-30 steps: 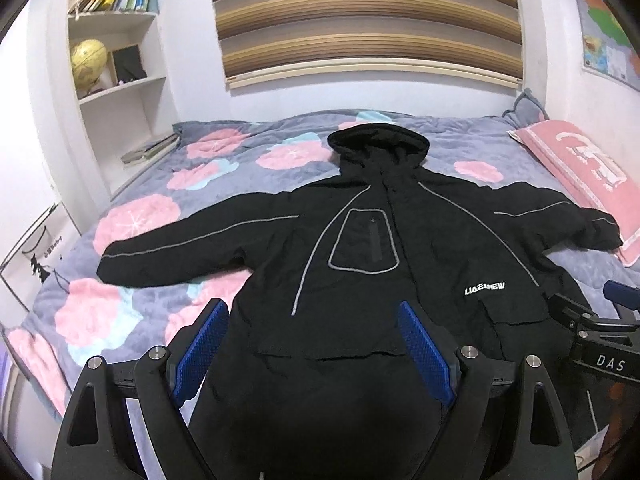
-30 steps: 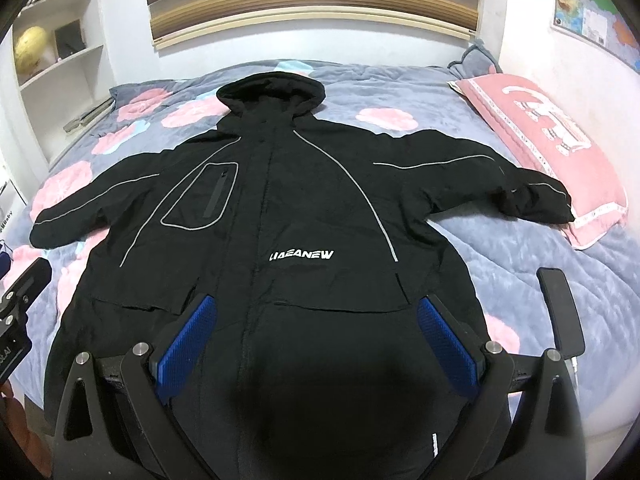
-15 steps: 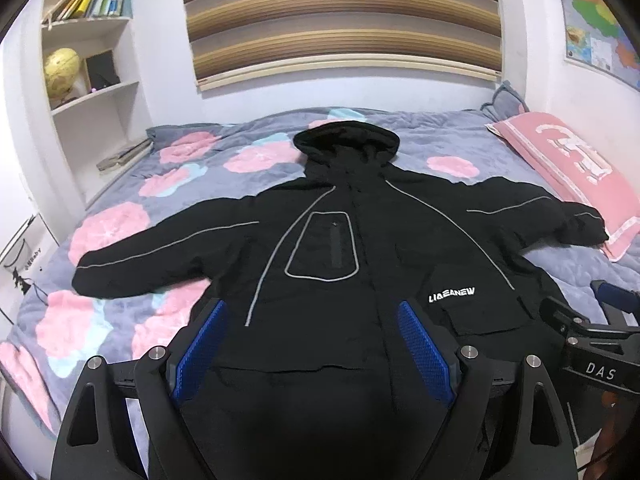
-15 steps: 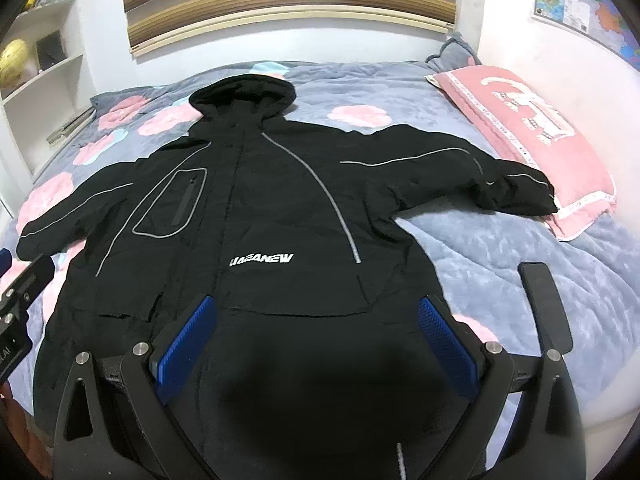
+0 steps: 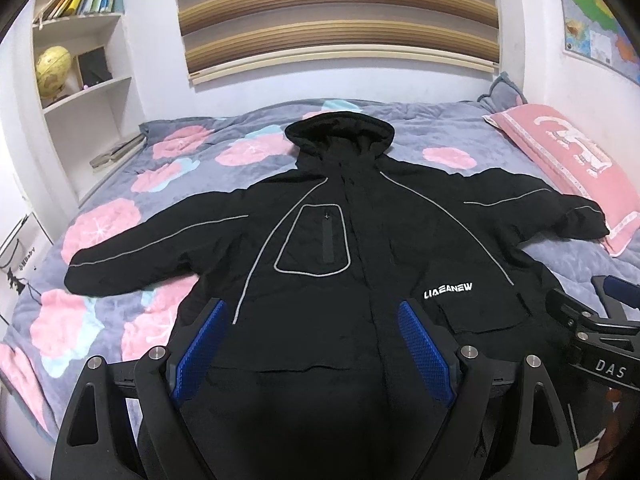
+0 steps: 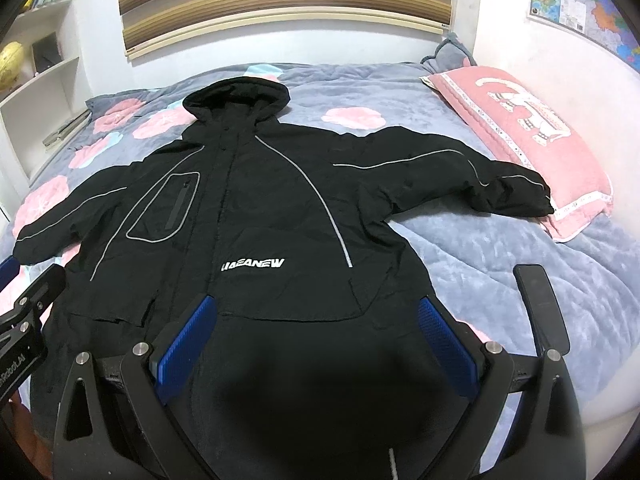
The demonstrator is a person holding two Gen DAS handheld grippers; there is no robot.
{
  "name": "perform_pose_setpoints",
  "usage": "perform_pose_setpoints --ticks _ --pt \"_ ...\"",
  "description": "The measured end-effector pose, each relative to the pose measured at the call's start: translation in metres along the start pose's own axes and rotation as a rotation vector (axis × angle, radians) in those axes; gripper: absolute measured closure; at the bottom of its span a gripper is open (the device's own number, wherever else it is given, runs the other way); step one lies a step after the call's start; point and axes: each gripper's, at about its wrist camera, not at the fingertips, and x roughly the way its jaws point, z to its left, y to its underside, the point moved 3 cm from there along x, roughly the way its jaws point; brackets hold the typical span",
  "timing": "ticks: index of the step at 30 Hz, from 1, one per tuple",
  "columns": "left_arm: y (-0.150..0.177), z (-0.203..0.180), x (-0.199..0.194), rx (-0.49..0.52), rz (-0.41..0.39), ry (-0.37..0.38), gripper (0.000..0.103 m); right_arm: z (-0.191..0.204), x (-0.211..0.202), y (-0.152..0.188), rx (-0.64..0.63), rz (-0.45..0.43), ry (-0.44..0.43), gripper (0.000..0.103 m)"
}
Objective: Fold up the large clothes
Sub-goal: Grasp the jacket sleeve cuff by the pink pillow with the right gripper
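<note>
A large black hooded jacket [image 5: 360,248] with grey piping and white lettering lies flat, front up, on the bed, sleeves spread to both sides, hood at the far end. It also fills the right wrist view [image 6: 272,220]. My left gripper [image 5: 312,336] is open and empty, above the jacket's lower left front. My right gripper [image 6: 316,332] is open and empty, above the lower middle near the hem. The right gripper's body shows at the right edge of the left wrist view [image 5: 592,332].
The bed has a grey quilt with pink flowers [image 5: 100,224]. A pink pillow [image 6: 520,132] lies at the right, touching the jacket's right cuff. White shelves with books and a globe [image 5: 54,68] stand at the left. A striped blind hangs behind.
Both views have shifted to the right and slightly back, so the jacket sits further left in the frames. Both grippers stay open and empty.
</note>
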Motion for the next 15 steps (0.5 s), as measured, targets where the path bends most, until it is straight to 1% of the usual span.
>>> perform_pose_setpoints --ticks 3,6,10,13,15 --pt "-0.009 -0.013 0.009 0.002 0.006 0.011 0.015 -0.013 0.002 -0.006 0.0 -0.007 0.017 0.002" --pt "-0.021 -0.033 0.021 0.02 0.013 0.029 0.015 -0.038 0.003 -0.014 0.022 -0.021 0.041 0.002" --pt "-0.048 -0.073 0.04 0.044 0.007 0.069 0.015 -0.094 0.007 -0.029 0.069 -0.033 0.103 0.002" --pt "-0.068 -0.104 0.055 0.056 0.006 0.112 0.015 -0.152 0.016 -0.045 0.115 -0.042 0.157 0.002" --pt "-0.082 -0.131 0.071 0.074 -0.002 0.151 0.015 -0.19 0.023 -0.055 0.144 -0.057 0.2 0.002"
